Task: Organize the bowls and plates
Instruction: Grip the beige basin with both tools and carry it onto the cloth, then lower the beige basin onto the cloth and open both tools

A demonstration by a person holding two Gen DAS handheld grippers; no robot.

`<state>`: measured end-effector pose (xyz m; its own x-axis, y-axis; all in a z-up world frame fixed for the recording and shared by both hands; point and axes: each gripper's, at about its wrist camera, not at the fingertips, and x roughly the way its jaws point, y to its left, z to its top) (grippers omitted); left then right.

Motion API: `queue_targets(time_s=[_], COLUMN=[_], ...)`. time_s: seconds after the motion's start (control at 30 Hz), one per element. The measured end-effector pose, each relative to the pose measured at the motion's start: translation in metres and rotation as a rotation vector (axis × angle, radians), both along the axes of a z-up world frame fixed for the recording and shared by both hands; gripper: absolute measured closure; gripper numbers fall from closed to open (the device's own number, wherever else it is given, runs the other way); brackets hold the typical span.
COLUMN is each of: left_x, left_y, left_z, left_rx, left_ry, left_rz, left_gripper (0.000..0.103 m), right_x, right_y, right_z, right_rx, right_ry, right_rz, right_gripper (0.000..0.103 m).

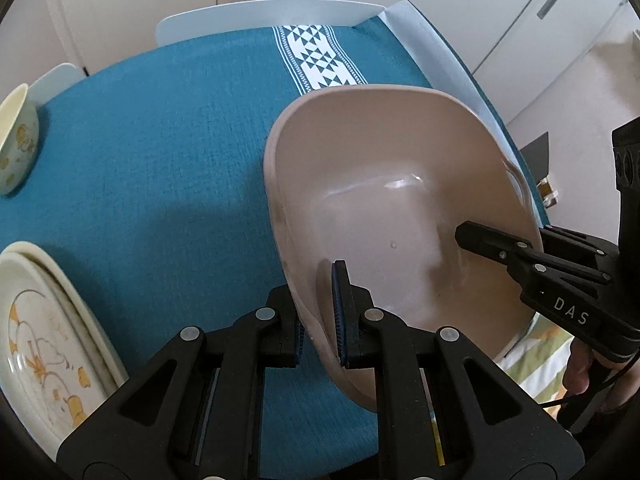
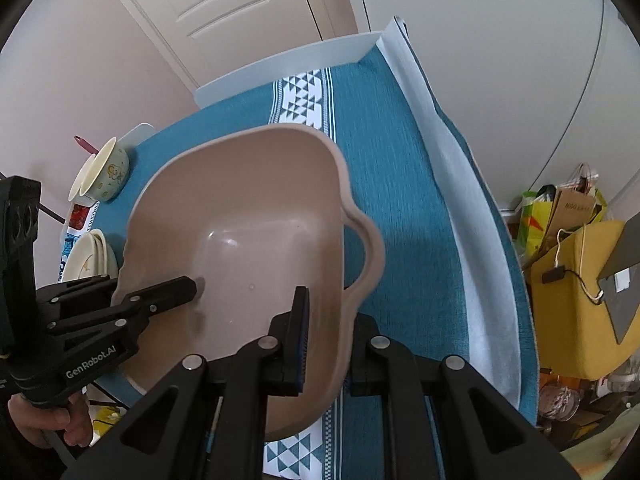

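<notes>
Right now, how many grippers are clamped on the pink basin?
2. The left gripper grips one wall of the pink basin; the right gripper grips the opposite wall, beside the handle. Each has one finger inside, one outside.

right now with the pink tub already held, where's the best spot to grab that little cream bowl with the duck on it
Grip the cream bowl by its rim, coming down from above with one finger inside. It stands upright and open-topped with a thin flared lip. Take the side facing the open tablecloth; a pink spoon sticks out behind it. Both grippers are currently shut on the tub.
</notes>
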<state>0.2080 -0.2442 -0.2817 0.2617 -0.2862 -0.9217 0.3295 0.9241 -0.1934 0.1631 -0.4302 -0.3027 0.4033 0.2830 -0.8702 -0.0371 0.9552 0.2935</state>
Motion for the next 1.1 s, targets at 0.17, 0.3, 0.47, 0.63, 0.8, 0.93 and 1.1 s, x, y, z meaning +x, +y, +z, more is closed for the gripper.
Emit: queue_targets(time_s=[0.17,0.3,0.47,0.63,0.8,0.93,1.1], left_x=[0.008,0.01,0.006,0.006,0.002,-0.003,-0.011], left_y=[-0.002,-0.002,-0.002,-0.003,-0.002,0.008,0.027], left_z=[-0.006,-0.008,0.0,0.001,0.012,0.027,0.067], left_rx=[0.016,0.016,0.029,0.043,0.06,0.078,0.073], left_ry=[0.01,0.019,-0.026,-0.026,-0.048,-0.072,-0.118], left_rz=[-0.009,-0.009,-0.024,-0.036,-0.048,-0.039,-0.018], left_gripper=[0.09,0.06,0.029,0.029,0.029,0.029,0.029], right_x=[0.004,0.008,0.01,0.011,0.004,-0.006,-0.016], right_y=[-0.004,-0.005,-0.01,-0.016,-0.022,-0.029,-0.033], right_z=[-0.008,-0.012,-0.013,-0.008,0.001,0.023,0.067], right_rx=[0.017,0.032,0.074,0.102,0.104,0.087,0.035], right_ry=[0.01,0.031,0.033,0.02,-0.001,-0.043,-0.138], right_rz=[-0.002,-0.003,-0.04,-0.064,-0.087,-0.116,-0.12], right_gripper=[0.09,0.09,0.064,0.057,0.057,0.057,0.056])
